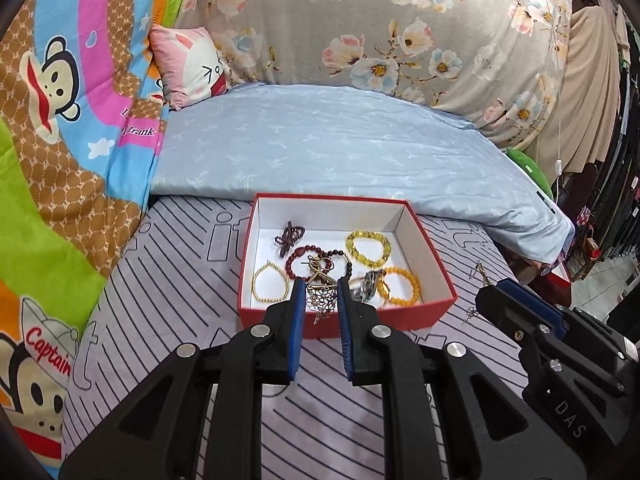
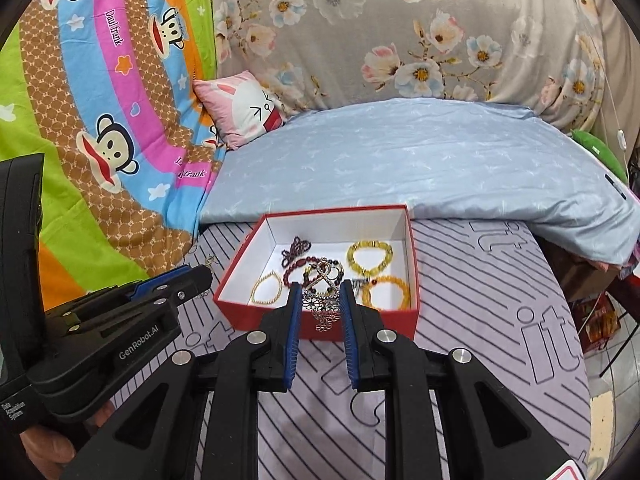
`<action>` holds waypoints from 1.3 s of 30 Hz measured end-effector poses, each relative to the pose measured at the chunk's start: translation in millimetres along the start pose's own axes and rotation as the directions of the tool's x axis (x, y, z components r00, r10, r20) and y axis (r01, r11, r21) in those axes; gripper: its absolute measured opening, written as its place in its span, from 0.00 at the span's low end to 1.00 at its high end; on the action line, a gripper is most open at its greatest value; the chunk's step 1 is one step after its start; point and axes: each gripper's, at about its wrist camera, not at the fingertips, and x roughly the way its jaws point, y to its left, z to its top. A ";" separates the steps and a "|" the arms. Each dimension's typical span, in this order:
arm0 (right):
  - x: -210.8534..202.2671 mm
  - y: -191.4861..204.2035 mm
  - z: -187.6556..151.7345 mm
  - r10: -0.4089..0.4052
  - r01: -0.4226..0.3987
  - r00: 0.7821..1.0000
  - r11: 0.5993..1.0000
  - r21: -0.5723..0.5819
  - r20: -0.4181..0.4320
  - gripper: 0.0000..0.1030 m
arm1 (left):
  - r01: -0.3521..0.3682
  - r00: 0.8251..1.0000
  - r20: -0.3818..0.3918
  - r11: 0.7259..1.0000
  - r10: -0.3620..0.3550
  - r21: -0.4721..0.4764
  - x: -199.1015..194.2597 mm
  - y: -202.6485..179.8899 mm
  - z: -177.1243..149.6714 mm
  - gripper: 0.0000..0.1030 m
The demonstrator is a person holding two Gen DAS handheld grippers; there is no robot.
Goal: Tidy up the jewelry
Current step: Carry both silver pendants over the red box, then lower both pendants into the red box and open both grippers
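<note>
Left tongs (image 1: pixel 319 286) slightly parted; right tongs (image 2: pixel 320 288) likewise; both side by side, level.
</note>
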 end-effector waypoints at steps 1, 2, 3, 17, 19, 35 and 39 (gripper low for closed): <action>2.4 -0.3 3.1 0.000 0.000 1.000 1.000 -0.001 0.003 0.17 | 0.001 1.000 0.002 1.000 -0.001 -0.001 2.7 0.1 3.3 0.15; 5.3 -0.9 6.1 0.000 0.000 1.000 1.000 -0.002 0.006 0.17 | 0.001 1.000 0.005 1.000 -0.001 -0.002 5.1 0.0 6.7 0.15; 7.6 -0.9 8.4 -0.001 0.001 1.000 1.000 -0.004 0.007 0.17 | 0.001 1.000 0.007 1.000 -0.001 -0.001 6.8 0.2 9.2 0.15; 58.1 -8.5 38.1 -0.014 0.014 1.000 1.000 -0.013 -0.009 0.18 | -0.034 0.999 0.006 0.999 0.034 0.020 55.6 -3.7 43.8 0.15; 65.9 -10.5 41.0 -0.015 0.015 1.000 1.000 -0.012 -0.016 0.18 | -0.038 0.999 0.001 0.999 0.038 0.022 62.7 -4.3 45.6 0.15; 106.2 -17.0 45.4 -0.038 0.037 0.998 0.999 -0.012 -0.056 0.18 | -0.051 0.998 -0.040 0.998 0.052 0.032 107.0 -6.0 51.8 0.15; 113.1 -18.9 44.3 -0.042 0.041 0.997 0.999 -0.010 -0.064 0.18 | -0.052 0.997 -0.047 0.998 0.054 0.033 113.6 -4.5 52.0 0.15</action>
